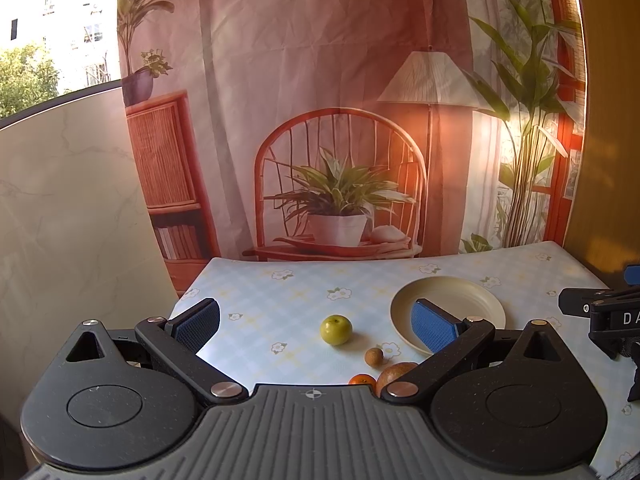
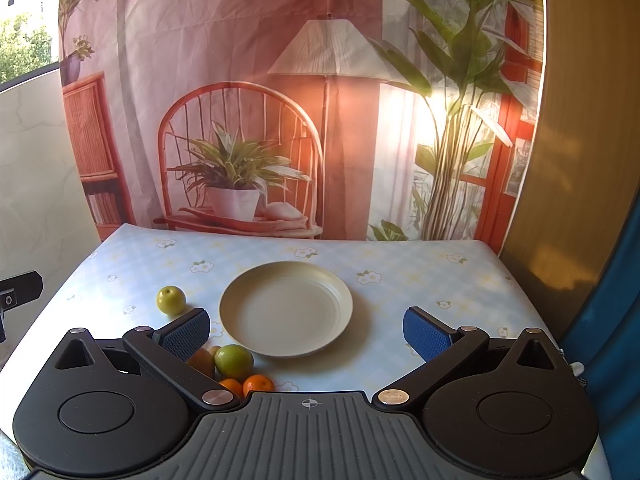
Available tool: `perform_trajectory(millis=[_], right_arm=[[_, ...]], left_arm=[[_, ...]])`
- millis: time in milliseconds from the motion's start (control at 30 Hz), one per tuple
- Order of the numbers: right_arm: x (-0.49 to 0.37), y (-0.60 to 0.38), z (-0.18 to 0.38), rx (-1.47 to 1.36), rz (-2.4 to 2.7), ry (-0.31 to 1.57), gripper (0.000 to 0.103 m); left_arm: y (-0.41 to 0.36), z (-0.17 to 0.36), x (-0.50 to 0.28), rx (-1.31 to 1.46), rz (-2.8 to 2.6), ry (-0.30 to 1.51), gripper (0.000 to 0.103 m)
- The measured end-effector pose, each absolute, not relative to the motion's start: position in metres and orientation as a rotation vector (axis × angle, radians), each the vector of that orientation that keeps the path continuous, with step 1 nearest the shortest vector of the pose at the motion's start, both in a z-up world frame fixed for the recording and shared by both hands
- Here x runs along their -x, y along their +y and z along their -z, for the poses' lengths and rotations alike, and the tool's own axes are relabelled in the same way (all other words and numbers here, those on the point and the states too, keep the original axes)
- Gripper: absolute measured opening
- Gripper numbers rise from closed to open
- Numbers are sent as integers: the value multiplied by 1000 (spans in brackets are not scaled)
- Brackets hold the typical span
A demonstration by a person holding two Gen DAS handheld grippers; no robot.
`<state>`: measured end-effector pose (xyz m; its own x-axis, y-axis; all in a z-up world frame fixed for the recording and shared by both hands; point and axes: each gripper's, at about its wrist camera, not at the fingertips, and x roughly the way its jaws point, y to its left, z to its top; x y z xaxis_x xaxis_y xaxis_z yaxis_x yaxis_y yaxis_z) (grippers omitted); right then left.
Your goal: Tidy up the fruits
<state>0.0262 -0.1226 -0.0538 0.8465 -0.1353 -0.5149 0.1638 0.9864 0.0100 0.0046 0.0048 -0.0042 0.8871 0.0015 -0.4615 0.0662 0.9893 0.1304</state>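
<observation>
Here the left gripper stands with its jaws spread wide and nothing between the blue pads; the right gripper is likewise spread and empty. Both hang above a table covered in a pale blue flowered cloth.

Left wrist view: between the fingers lies a green fruit, alone on the cloth. Nearer the gripper body sit a small brown fruit, a larger brown fruit and one orange, the last two partly hidden by the gripper. The cream plate lies to the right, behind the right-hand finger, and part of the other gripper shows at the right edge.

Right wrist view: the plate lies ahead between the fingers and holds nothing. This view alone shows a second green fruit just beside the plate's near left rim and two oranges side by side below it. The lone green fruit lies apart, to the plate's left. A printed backdrop hangs behind the table.
</observation>
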Motion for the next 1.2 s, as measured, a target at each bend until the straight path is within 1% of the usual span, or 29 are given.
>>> perform_trajectory(millis=[467, 1200], right_arm=[[-26, -123, 53, -54, 158, 539, 103], [-26, -122, 55, -53, 159, 539, 103]], left_arm=[[12, 6, -8, -103, 49, 501, 103], [7, 4, -6, -127, 21, 495, 103]])
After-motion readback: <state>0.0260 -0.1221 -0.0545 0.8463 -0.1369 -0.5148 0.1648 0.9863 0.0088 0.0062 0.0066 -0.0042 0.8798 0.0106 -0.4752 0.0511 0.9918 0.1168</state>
